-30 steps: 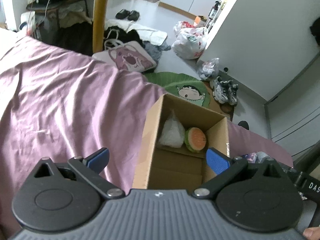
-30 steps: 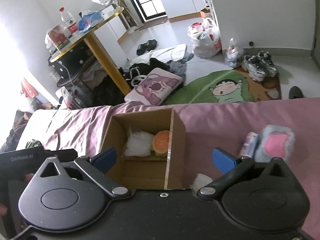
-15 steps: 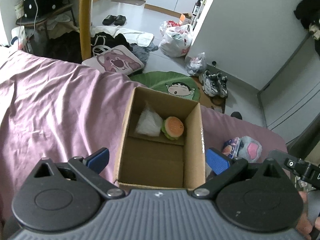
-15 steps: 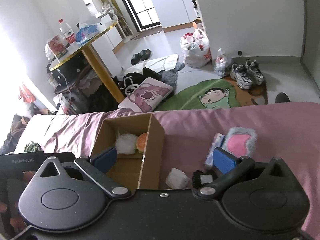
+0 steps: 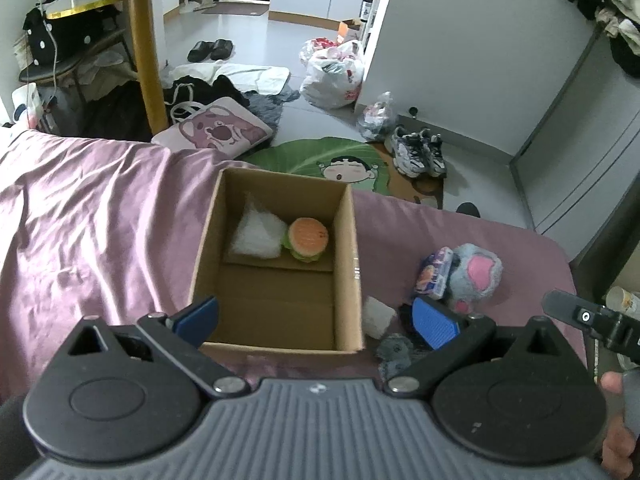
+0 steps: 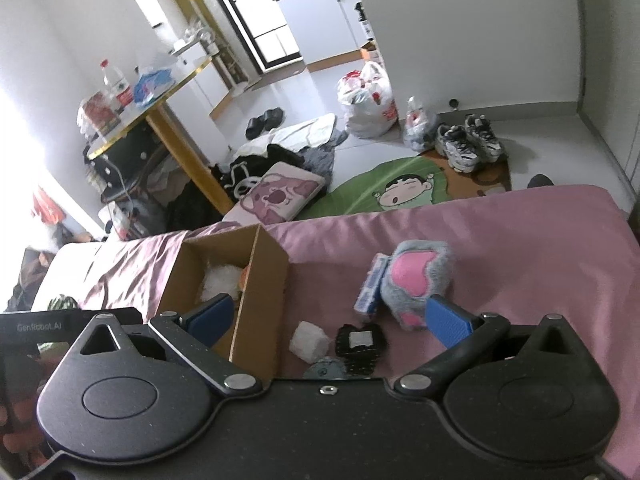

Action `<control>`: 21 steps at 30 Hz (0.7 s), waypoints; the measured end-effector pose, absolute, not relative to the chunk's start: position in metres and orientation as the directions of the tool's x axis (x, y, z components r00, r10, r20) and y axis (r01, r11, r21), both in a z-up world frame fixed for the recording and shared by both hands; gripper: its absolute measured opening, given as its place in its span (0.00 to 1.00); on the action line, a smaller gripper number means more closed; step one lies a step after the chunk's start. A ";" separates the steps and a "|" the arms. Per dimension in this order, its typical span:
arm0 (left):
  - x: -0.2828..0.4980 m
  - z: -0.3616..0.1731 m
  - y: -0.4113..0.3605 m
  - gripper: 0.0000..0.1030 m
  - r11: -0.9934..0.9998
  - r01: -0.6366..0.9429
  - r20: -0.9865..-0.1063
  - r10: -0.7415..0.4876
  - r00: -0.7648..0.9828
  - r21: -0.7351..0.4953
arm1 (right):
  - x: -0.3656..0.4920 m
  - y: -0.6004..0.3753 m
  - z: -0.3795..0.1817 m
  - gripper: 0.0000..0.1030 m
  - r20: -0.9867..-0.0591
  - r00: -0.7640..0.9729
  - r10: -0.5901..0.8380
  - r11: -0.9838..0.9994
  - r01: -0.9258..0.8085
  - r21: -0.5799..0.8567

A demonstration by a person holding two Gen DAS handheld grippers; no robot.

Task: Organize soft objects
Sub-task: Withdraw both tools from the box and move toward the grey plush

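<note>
Both claws hang wide open and empty, left claw (image 5: pixel 316 318) over the box (image 5: pixel 348 264), right claw (image 6: pixel 328 318) above the loose pile. Just ahead we see a white puff (image 6: pixel 310 340), black pouch (image 6: pixel 360 346), then the grey paw toy (image 6: pixel 416 280), all unpacked. Burger toy (image 5: pixel 308 238) and white fluff (image 5: pixel 256 236) sit boxed farther in. Bare bedsheet (image 6: pixel 520 248) lies rightward to the mattress edge.

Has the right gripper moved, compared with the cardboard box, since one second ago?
Yes. The right gripper has shifted rightward: the cardboard box, earlier centred between its fingers, now sits beside the left finger.
</note>
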State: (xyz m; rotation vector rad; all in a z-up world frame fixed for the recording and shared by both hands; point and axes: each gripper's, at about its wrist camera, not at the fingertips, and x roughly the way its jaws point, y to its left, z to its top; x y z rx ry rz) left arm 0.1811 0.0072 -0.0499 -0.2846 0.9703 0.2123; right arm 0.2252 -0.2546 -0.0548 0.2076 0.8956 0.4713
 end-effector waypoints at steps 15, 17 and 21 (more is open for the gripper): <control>0.196 -0.050 -0.048 0.97 0.960 -0.229 -0.814 0.001 0.581 -0.162 | 0.230 -0.308 -0.072 1.00 -0.682 0.578 0.447 0.887 -0.191 0.419; 0.200 -0.051 -0.055 0.96 0.963 -0.217 -0.808 -0.003 0.590 -0.162 | 0.232 -0.313 -0.075 1.00 -0.685 0.579 0.441 0.889 -0.178 0.422; 0.210 -0.055 -0.070 0.90 0.972 -0.181 -0.804 -0.011 0.594 -0.147 | 0.235 -0.320 -0.085 1.00 -0.692 0.575 0.436 0.890 -0.162 0.427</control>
